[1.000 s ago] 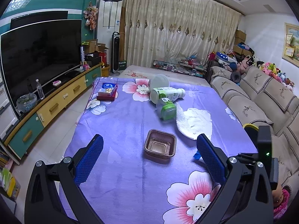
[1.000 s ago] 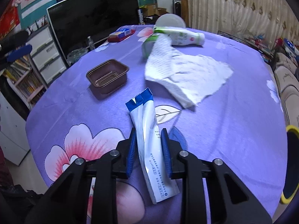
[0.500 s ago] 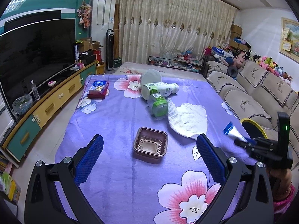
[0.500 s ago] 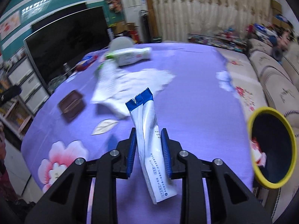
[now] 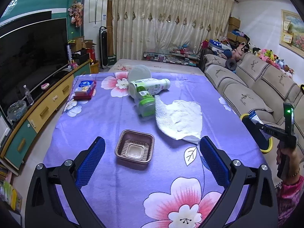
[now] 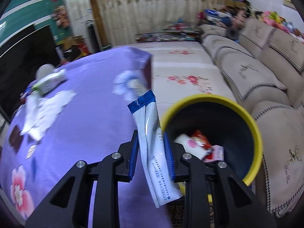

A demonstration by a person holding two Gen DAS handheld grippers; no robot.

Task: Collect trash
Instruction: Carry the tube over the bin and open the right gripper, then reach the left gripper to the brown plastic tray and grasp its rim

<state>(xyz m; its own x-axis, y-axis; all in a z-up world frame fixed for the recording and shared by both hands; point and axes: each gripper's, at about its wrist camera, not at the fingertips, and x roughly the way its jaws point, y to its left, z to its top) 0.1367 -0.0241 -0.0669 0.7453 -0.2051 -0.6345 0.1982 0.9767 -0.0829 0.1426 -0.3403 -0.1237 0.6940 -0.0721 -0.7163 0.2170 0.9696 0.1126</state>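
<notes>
The right gripper (image 6: pixel 151 152) is clenched on a white packet (image 6: pixel 152 142) with a blue top edge, its blue pads pressing the packet from both sides while the packet stands nearly upright and its lower end hangs below the fingers. Just beyond and to the right of the packet sits a bin (image 6: pixel 245 114) with a yellow rim and dark inside, between the table edge and the sofa (image 6: pixel 256 70); some wrappers (image 6: pixel 197 144), white, red and pink, lie at its bottom. The packet is held beside the bin's near rim, over the edge of the table rather than clearly over the opening. The left gripper (image 5: pixel 152 157) is released, its two blue fingers spread wide and holding nothing above the purple flowered tablecloth (image 5: pixel 106 182). Between those fingers, a little farther on, a small brown plastic tray (image 5: pixel 134 146) rests on the cloth. Past it to the right lies a crumpled white paper towel (image 5: pixel 180 119), one corner lifted against a green-capped bottle (image 5: pixel 146 102) lying on its side. A second, white bottle (image 5: pixel 150 86) lies across behind that one, touching it, with a round white lid (image 5: pixel 139 73) just behind. On the far left of the table sits a small stack of blue and red boxes (image 5: pixel 85 89). In the left view the right gripper shows at the far right edge with the packet's blue tip in front of the bin.
</notes>
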